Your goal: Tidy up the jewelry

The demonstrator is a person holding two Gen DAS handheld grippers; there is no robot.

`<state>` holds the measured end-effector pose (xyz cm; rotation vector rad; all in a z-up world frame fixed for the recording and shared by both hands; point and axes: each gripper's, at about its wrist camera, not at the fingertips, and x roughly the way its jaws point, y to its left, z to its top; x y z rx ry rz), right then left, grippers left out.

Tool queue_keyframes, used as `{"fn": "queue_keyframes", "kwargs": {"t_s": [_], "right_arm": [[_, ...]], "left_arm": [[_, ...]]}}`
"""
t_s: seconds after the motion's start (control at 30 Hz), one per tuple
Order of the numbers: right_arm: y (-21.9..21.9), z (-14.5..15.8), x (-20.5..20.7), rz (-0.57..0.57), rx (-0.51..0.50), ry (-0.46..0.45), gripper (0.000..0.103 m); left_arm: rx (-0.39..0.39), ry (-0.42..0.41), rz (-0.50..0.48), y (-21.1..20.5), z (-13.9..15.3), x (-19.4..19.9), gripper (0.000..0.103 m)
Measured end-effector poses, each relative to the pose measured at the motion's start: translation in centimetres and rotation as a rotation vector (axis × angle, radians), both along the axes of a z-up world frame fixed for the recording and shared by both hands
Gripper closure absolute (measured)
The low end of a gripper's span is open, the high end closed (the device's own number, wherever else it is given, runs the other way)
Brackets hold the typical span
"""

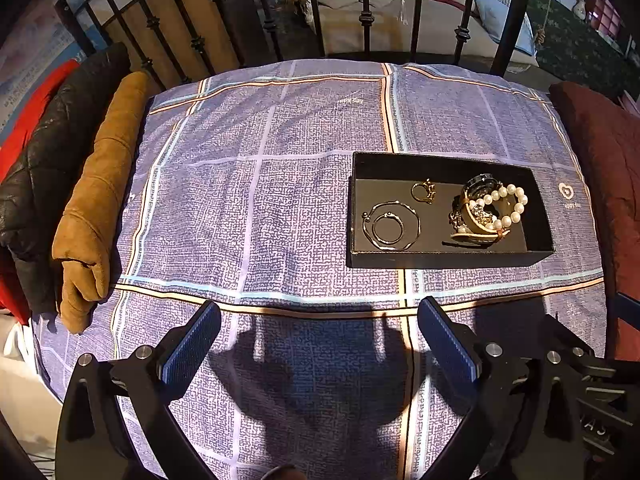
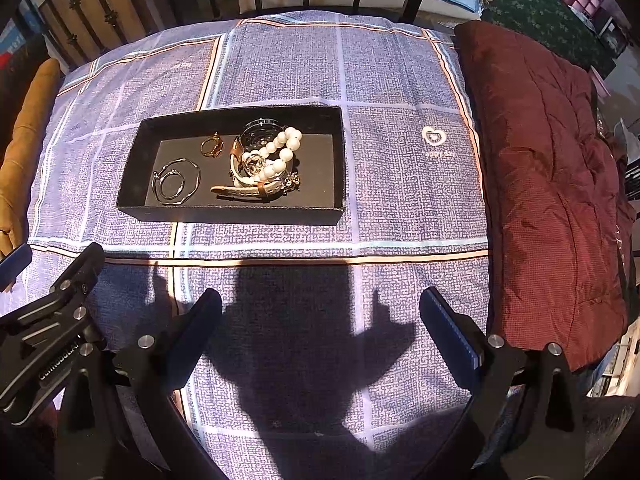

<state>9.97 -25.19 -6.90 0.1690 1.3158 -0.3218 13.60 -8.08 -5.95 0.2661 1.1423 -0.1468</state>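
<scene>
A shallow black box sits on a blue checked cloth and holds all the jewelry. At its left end lie two thin silver bangles, one inside the other. Just behind them is a small gold ring. Further right is a heap: a pearl bracelet draped over a dark-faced watch with a pale strap, tangled with other pieces too small to tell apart.

The left gripper hovers over the cloth near the box, which lies ahead and to its right; its jaws are spread wide and hold nothing. The right gripper is likewise wide apart and empty, with the box ahead and to its left.

A tan cushion borders the cloth on the left, a dark red quilt on the right.
</scene>
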Motion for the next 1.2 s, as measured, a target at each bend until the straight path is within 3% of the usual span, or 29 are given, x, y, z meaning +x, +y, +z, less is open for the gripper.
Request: {"fn": "queue_keyframes", "kwargs": {"t_s": [1.2], "right_arm": [[-0.54,0.45,-0.19,-0.013,0.003,-0.015,0.006]], "left_arm": [[-0.028,0.006,-0.006,0.06,0.50,-0.03,0.006]]}}
